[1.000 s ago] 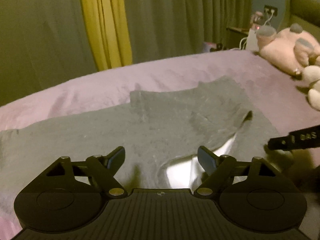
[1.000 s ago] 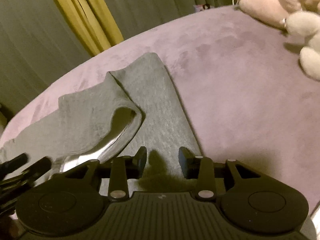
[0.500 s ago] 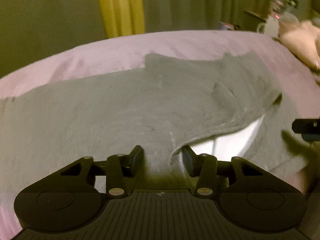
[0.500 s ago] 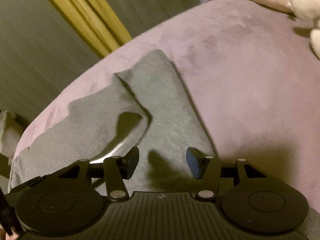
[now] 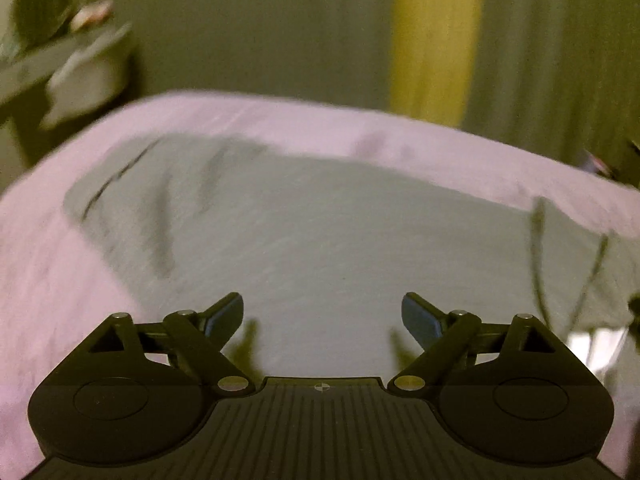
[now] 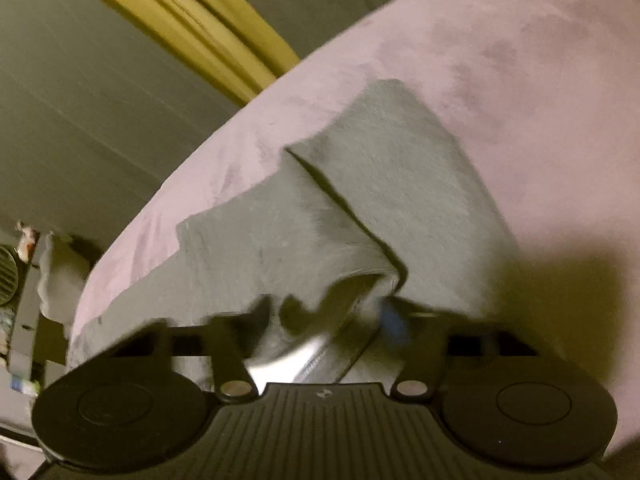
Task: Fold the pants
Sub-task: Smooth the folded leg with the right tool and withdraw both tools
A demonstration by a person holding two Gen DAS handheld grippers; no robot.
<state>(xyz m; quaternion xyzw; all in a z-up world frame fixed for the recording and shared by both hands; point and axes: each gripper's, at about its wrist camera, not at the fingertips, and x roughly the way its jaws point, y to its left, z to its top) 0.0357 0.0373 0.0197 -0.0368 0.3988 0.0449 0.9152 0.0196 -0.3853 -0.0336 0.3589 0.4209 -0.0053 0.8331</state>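
Grey pants (image 5: pixel 320 220) lie spread on a pink-purple bed cover (image 5: pixel 280 120). My left gripper (image 5: pixel 322 312) hovers over a flat stretch of them, jaws wide and still opening, nothing between the pads. In the right wrist view the pants (image 6: pixel 392 168) show a folded-over flap and, near me, the waistband opening with its pale lining (image 6: pixel 304 356). My right gripper (image 6: pixel 326 312) is blurred and sits at that opening. Its jaws are closing with the raised cloth edge between them, and the pads still stand apart.
A yellow curtain (image 5: pixel 436 40) hangs between grey ones behind the bed. Blurred shelf clutter (image 5: pixel 60 60) stands beyond the bed's left end. A grey cloth (image 6: pixel 60 272) hangs off the left side. The bed cover (image 6: pixel 540 80) runs on to the right of the pants.
The left view has swung left along the pants; its jaws narrowed, then spread wide. The right gripper has shifted left onto the waistband opening. The plush toy has left both views.
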